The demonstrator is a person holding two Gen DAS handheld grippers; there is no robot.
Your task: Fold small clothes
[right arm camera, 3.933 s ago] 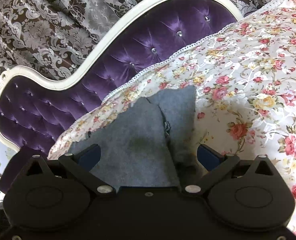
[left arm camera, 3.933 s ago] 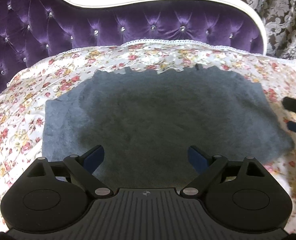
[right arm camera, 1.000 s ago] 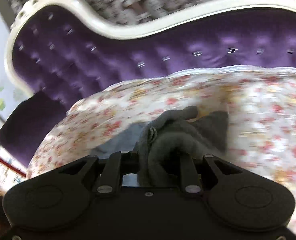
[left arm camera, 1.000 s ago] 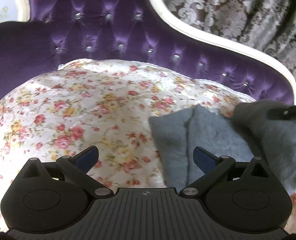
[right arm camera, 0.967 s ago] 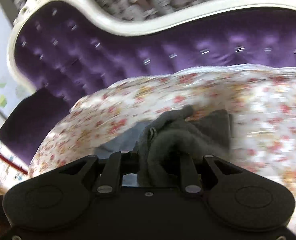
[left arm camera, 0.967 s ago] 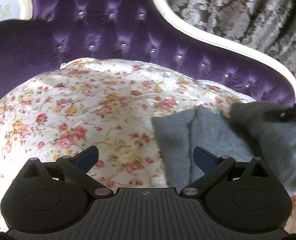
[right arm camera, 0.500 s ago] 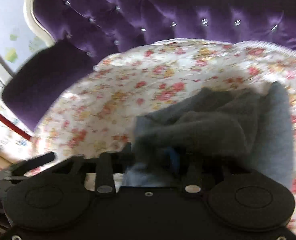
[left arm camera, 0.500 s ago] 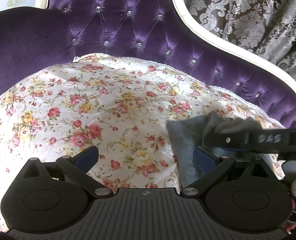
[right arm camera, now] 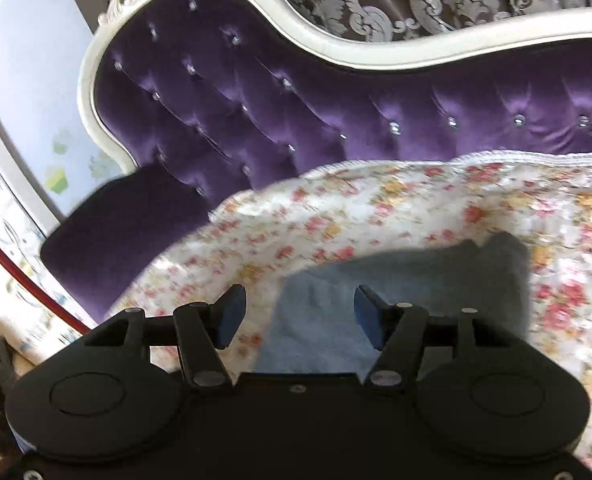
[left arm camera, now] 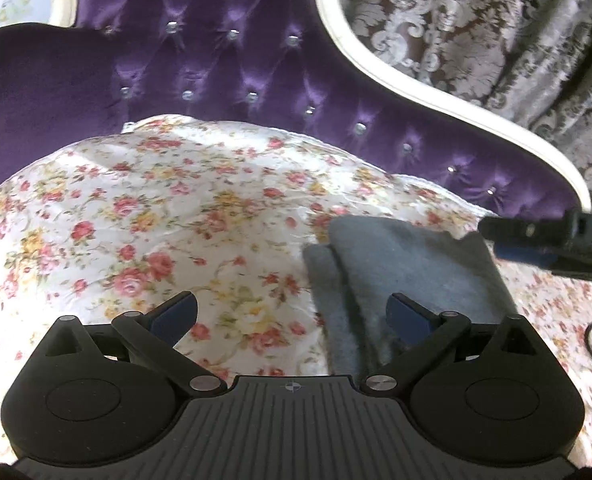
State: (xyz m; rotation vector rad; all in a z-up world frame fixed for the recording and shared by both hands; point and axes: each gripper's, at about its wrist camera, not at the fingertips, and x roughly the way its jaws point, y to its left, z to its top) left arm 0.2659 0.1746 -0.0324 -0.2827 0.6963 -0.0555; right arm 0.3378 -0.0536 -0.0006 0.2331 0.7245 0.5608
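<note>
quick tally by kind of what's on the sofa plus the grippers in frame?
Grey garment, folded: 1
Floral cover under it: 1
Purple tufted sofa: 1
Grippers, both open: 2, the left gripper and the right gripper
Total: 5

A tufted purple velvet sofa back [left arm camera: 231,80] with crystal buttons and a curved white frame [right arm camera: 279,12] stands at the far side. A floral cover [left arm camera: 135,216] (roses on white) drapes the seat. Behind hangs a brown-and-silver damask curtain [left arm camera: 476,20].
</note>
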